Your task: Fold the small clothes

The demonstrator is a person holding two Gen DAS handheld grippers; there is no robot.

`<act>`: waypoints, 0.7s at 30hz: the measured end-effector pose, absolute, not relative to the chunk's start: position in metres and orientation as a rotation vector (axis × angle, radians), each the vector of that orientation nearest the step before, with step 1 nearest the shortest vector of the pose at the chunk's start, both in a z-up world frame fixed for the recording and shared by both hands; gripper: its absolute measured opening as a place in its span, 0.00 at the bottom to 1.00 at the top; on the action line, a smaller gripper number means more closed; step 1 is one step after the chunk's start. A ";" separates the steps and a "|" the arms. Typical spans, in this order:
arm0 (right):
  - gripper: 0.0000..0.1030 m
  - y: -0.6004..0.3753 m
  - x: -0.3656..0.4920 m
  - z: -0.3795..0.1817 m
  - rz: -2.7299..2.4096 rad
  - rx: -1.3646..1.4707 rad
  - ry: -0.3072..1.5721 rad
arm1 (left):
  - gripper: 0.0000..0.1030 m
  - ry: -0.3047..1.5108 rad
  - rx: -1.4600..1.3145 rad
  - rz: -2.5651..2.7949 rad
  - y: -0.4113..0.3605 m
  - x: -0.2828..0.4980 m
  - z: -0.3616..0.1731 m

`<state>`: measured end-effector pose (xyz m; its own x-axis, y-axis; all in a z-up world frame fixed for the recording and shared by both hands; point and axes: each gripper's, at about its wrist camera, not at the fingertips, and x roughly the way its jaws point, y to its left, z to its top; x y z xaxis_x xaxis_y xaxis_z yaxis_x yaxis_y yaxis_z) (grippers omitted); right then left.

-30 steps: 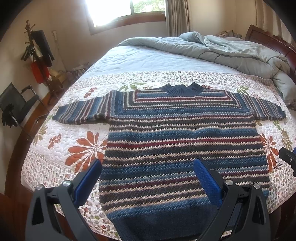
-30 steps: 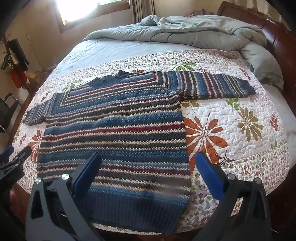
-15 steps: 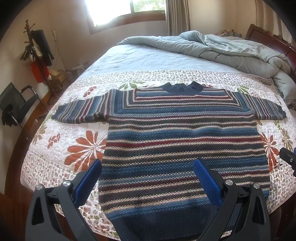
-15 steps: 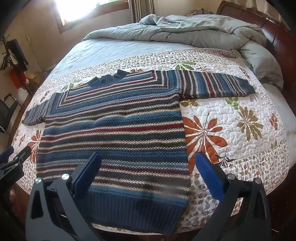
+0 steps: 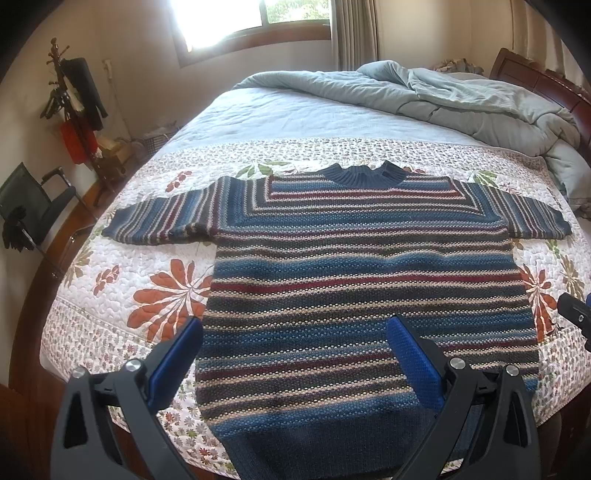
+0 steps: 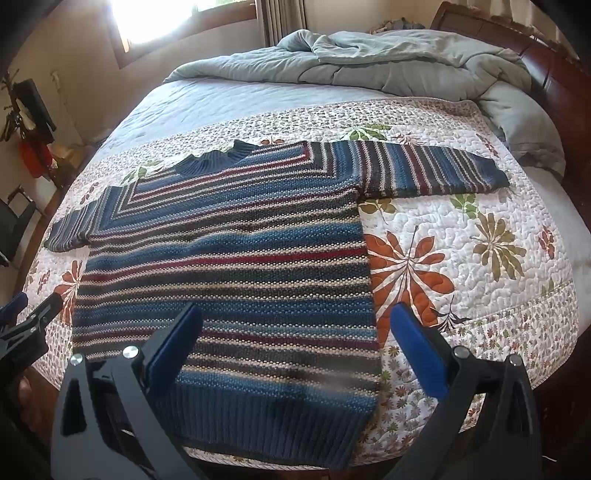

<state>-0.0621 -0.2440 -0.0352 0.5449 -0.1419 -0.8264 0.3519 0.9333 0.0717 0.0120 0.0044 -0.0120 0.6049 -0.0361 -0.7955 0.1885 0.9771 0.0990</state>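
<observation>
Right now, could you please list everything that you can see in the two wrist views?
Sweater: one, striped blue, red, cream and dark, spread flat on the quilt, collar away from the cameras, both sleeves out.
Quilt: one, white with orange and green leaves, covering the near part of the bed.
Duvet: one, grey-blue, bunched at the far end.
Headboard: one, dark wood, far right.
Window: one, bright, on the far wall.
Coat stand: one, with dark and red items, left of the bed.
Chair: one, black, far left.
Left gripper: one, black with blue pads, open above the hem.
Right gripper: one, same colours, open above the hem.
</observation>
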 end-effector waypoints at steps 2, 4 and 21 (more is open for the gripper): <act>0.98 -0.246 -0.060 -0.036 -0.295 0.243 0.955 | 0.97 0.916 0.182 -0.132 0.004 0.013 -0.012; 0.98 -0.250 -0.057 -0.037 -0.298 0.241 0.962 | 0.97 0.921 0.189 -0.131 0.000 0.017 -0.014; 0.98 -0.307 -0.037 -0.045 -0.333 0.244 0.971 | 0.97 0.948 0.213 -0.159 -0.039 0.051 -0.022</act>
